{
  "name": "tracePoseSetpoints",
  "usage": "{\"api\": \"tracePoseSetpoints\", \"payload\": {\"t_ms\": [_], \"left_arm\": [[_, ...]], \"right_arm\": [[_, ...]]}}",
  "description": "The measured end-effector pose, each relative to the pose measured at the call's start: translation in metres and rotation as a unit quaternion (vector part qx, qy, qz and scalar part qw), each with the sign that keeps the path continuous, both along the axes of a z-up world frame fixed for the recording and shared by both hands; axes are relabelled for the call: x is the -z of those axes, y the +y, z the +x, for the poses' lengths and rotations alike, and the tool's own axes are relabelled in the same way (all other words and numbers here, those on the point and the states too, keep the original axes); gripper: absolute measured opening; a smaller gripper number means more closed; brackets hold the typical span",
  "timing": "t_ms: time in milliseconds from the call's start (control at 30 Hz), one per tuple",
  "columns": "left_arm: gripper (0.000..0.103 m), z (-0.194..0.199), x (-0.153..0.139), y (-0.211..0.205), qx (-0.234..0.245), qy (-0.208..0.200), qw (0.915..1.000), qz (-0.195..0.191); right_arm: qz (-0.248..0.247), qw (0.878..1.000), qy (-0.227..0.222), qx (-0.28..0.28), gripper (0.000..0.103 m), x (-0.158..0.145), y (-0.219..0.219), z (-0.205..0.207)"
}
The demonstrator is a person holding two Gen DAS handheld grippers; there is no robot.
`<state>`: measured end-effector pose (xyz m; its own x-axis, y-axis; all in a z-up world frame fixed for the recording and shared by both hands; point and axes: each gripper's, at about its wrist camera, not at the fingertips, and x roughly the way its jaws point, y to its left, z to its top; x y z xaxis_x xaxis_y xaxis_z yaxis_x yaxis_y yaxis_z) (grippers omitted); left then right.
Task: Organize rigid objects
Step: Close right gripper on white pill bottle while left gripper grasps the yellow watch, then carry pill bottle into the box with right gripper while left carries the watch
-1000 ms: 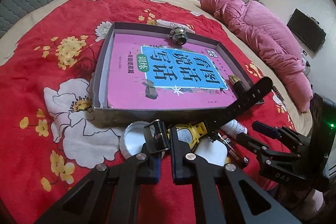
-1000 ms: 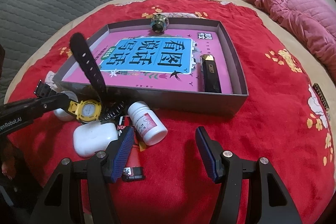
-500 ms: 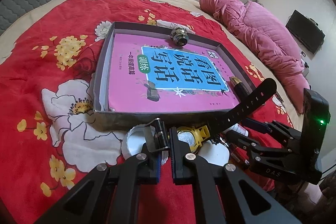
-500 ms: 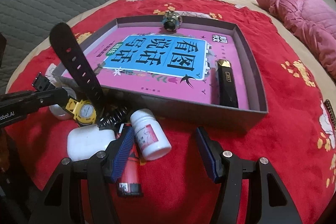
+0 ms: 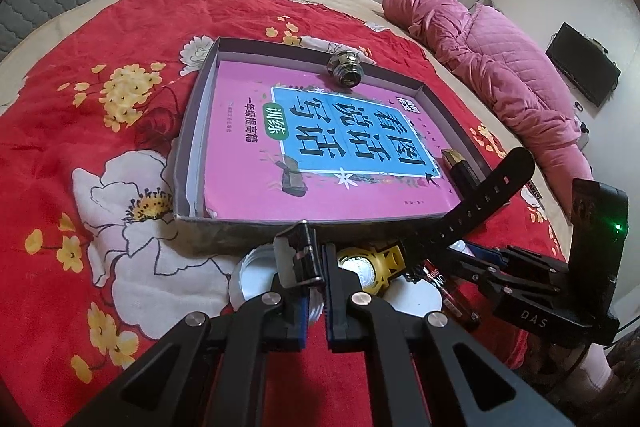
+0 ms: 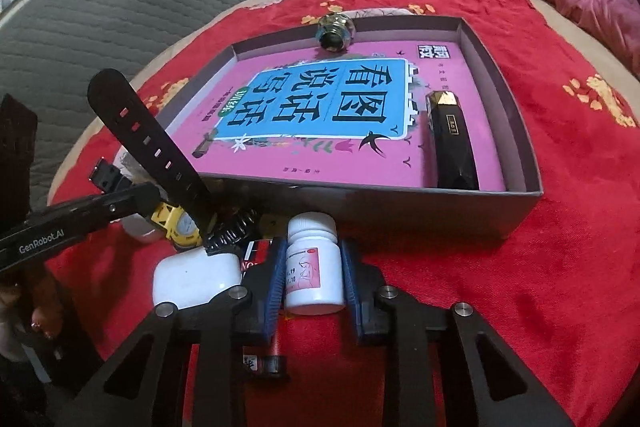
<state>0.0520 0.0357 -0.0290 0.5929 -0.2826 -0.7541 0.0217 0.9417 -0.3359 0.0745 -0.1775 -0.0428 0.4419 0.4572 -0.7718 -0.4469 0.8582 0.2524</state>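
Your right gripper (image 6: pixel 313 287) has just closed onto the white bottle (image 6: pixel 313 267) (seemingly gripped), your left gripper (image 5: pixel 316 291) pinches the watch (image 5: pixel 370 263) strap; box (image 6: pixel 420 205) at twelve o'clock awaits both.

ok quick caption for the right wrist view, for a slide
Right claw closing around a white pill bottle beside the grey box holding a pink book.

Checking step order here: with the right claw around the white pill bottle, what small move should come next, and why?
Probably lift it toward the grey box. The right claw has just been closing, pads flanking the white pill bottle, which lies outside the box on the red cloth.
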Motion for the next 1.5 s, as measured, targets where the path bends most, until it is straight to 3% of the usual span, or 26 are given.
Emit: {"api": "tracePoseSetpoints", "payload": {"t_ms": [267, 1133, 1500], "left_arm": [[0.004, -0.003, -0.007, -0.001, 0.009, -0.014, 0.9998, -0.012], [0.002, -0.024, -0.044, 0.003, 0.015, -0.087, 0.9952, -0.043], [0.002, -0.029, -0.057, 0.015, -0.014, -0.112, 0.9922, -0.054]], "right_arm": [[0.028, 0.999, -0.01, 0.019, 0.028, -0.014, -0.011, -0.006], [0.037, 0.998, -0.045, 0.027, 0.028, -0.035, -0.014, -0.022], [0.061, 0.995, -0.064, 0.044, 0.028, -0.05, -0.024, -0.022]]}}
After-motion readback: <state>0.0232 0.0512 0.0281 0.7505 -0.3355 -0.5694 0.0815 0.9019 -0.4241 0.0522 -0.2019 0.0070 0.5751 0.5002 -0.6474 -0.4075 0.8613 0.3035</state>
